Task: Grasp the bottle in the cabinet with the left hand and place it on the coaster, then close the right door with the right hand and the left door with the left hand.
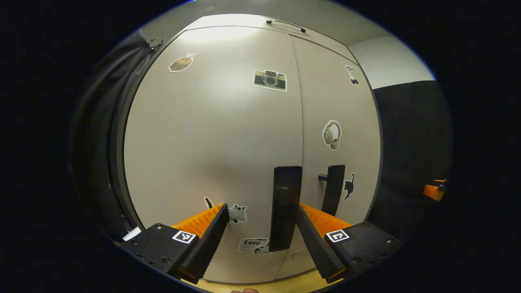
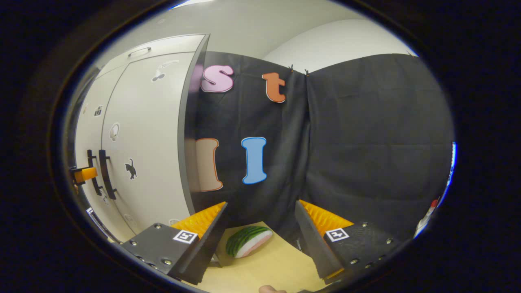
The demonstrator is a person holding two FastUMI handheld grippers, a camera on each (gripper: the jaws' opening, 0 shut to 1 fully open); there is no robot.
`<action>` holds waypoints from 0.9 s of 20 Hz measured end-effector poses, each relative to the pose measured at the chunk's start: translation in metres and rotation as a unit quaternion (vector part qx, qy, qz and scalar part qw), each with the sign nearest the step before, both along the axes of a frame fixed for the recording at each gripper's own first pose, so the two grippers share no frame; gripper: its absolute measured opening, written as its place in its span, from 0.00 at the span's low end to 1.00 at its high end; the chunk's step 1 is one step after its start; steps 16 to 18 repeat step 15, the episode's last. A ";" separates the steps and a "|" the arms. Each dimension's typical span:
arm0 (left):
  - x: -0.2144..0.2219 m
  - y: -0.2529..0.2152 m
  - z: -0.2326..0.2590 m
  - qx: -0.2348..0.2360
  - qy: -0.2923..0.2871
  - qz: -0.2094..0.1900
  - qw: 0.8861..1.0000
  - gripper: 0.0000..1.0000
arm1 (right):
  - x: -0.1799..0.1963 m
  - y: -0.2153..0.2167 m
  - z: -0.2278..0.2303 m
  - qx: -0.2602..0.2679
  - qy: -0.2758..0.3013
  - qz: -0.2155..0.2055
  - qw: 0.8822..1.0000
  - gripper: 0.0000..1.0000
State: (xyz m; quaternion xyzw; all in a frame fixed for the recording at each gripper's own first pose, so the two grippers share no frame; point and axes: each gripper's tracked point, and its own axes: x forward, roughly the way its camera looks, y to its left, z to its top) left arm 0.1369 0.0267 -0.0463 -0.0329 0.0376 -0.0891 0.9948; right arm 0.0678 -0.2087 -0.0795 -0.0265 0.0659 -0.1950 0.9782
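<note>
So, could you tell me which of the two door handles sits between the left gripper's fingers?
The left door's handle, the nearer, larger bar, stands between the open left gripper fingers. The right door's handle lies beyond them, to the right.

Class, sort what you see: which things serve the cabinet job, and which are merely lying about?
Job: pale grey cabinet left door; pale grey right door; black bar handles; left hand-held gripper.
Lying about: green-rinded watermelon slice toy on the light wooden table.
</note>
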 end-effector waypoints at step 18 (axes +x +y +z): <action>-0.046 -0.003 0.081 -0.002 -0.025 0.047 0.999 0.96 | -0.006 0.051 0.085 -0.014 -0.071 0.104 0.992 0.99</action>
